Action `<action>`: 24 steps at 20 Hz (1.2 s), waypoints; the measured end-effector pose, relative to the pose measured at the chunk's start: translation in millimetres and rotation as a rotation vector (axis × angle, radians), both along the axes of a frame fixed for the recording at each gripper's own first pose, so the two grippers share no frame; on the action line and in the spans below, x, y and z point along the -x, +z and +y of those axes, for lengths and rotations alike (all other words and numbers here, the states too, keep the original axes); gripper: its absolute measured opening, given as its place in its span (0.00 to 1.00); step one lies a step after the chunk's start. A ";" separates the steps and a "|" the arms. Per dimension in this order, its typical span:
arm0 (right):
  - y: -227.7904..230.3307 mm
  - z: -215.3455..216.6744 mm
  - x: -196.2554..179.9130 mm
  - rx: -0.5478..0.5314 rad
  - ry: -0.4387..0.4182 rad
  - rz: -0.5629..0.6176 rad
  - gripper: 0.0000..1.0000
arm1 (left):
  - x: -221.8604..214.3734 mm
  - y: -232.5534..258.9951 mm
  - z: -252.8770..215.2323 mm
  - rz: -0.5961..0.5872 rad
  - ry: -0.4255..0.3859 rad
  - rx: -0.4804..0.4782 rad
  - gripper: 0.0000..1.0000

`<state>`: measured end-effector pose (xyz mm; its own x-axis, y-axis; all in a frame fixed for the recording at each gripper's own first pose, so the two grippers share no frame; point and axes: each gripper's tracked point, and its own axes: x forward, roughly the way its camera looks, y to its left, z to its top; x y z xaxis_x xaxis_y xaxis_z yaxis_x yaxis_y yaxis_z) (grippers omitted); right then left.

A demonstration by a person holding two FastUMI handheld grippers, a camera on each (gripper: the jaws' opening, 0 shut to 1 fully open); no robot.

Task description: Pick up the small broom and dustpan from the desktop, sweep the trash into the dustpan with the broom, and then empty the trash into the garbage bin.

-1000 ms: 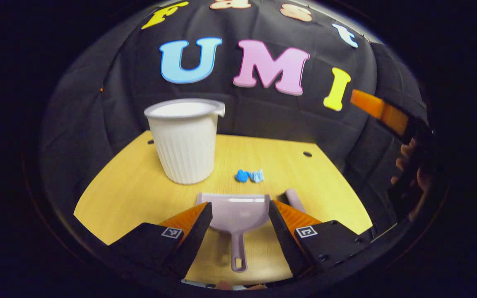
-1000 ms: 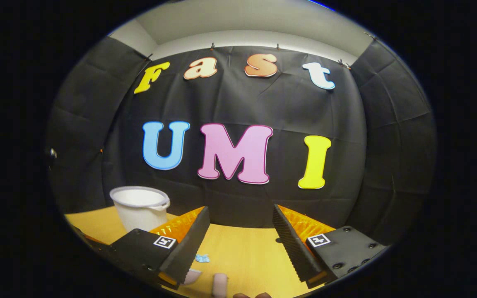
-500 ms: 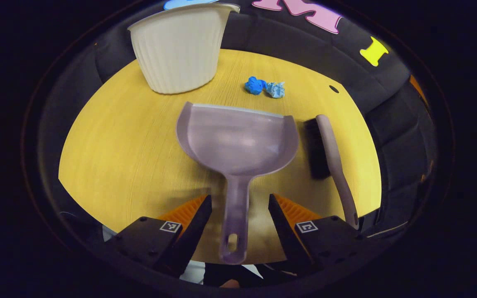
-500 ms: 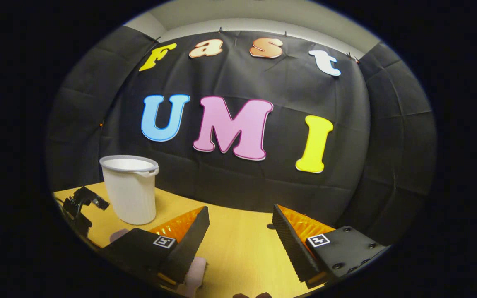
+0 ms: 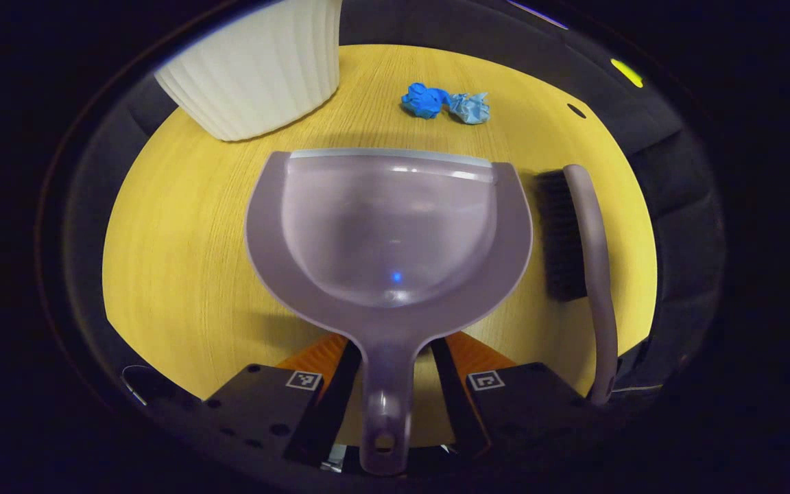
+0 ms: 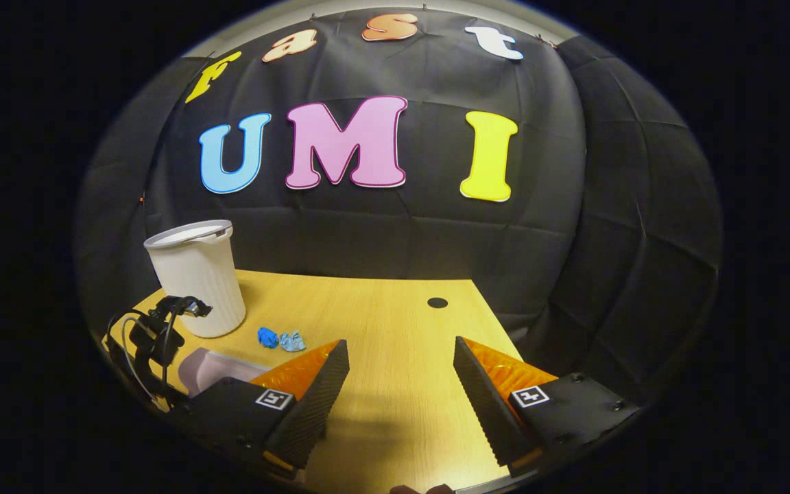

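Dustpan [image 5: 388, 226] lies flat on the desktop [image 5: 182, 261], mouth toward the far edge, handle running back toward us. We judge it a light, stiff plastic shell, smooth and likely a bit slippery. The slim handle is the sensible place to take it, close to where it widens into the pan, so the scoop does not droop or swing.

Small broom [image 5: 577, 233] lies just beside the dustpan on its right, bristles facing the pan, handle toward us. Also light, we reckon. The handle is rigid and the bristles soft, so grip the handle midway, not the brush.

Trash [image 5: 444, 106]: two crumpled blue scraps, touching each other, beyond the pan's lip. They look feather-light and apt to roll or skid under a hard stroke. Garbage bin [image 5: 258, 68], white and ribbed, stands upright at far left of the scraps.

Left gripper [image 5: 387, 405]: fingers part-closed, one on either side of the dustpan handle. They stand very close to it, but at this edge of the lens we cannot tell whether both press on it.

Right gripper [image 6: 400, 398]: fingers spread wide, nothing between them, held above bare desktop. In the right gripper view the pan's corner and the other tool sit at lower left.
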<state>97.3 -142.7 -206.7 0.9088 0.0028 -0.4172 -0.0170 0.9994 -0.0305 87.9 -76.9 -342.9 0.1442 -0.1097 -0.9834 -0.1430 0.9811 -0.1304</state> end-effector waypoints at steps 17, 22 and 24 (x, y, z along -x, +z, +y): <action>-170.5 78.7 82.5 0.076 0.193 0.899 1.00 | 0.8 5.5 4.6 -0.108 -0.066 0.211 0.30; -197.5 74.0 105.3 -0.064 0.015 1.094 0.89 | 1.1 4.7 3.7 -0.148 -0.076 0.249 0.29; -197.3 57.3 84.5 0.018 0.016 1.040 0.88 | 2.0 4.2 4.4 -0.154 -0.094 0.253 0.29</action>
<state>12.8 -85.5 -404.1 0.1006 -0.0020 -0.9949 -0.0571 0.9983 -0.0078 86.0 -72.5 -338.7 0.2673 -0.3681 -0.8906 -0.0126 0.9228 -0.3852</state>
